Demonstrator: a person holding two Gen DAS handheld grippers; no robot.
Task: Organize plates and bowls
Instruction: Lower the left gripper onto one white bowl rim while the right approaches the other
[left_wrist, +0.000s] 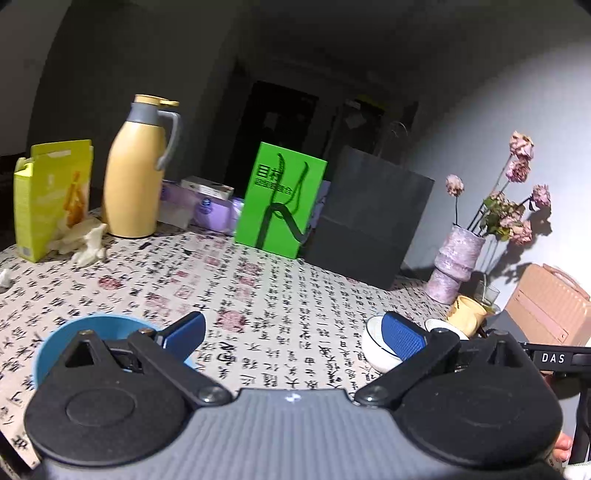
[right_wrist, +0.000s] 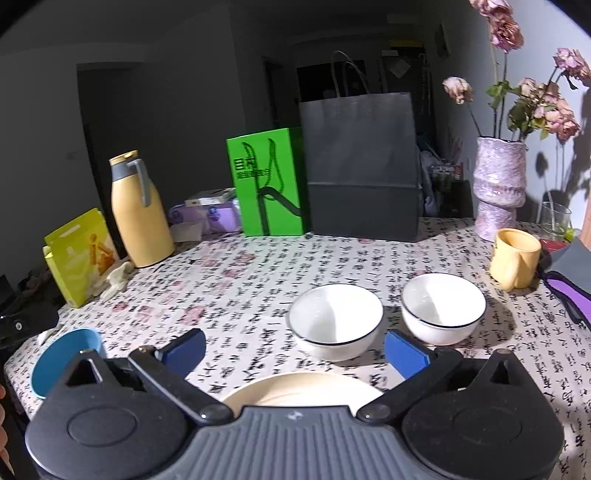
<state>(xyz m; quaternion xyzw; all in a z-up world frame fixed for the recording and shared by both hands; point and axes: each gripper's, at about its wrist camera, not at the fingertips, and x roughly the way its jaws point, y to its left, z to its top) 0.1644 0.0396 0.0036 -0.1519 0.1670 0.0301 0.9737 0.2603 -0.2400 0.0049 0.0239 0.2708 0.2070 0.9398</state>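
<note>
While both grippers hover with fingers spread wide and empty, the crockery sits untouched on the tablecloth (right_wrist: 258, 280). Ahead of the right gripper (right_wrist: 295, 350) stand 2 white bowls (right_wrist: 336, 319) (right_wrist: 443, 308) side by side, a cream plate (right_wrist: 303, 387) just below its fingers. A blue bowl (left_wrist: 92, 332) lies under the left gripper (left_wrist: 295, 336). All look like glazed ceramic: rigid, weighty, slick, breakable. Pinching a rim wall seems the safest hold; the plate's low edge looks harder to catch.
</note>
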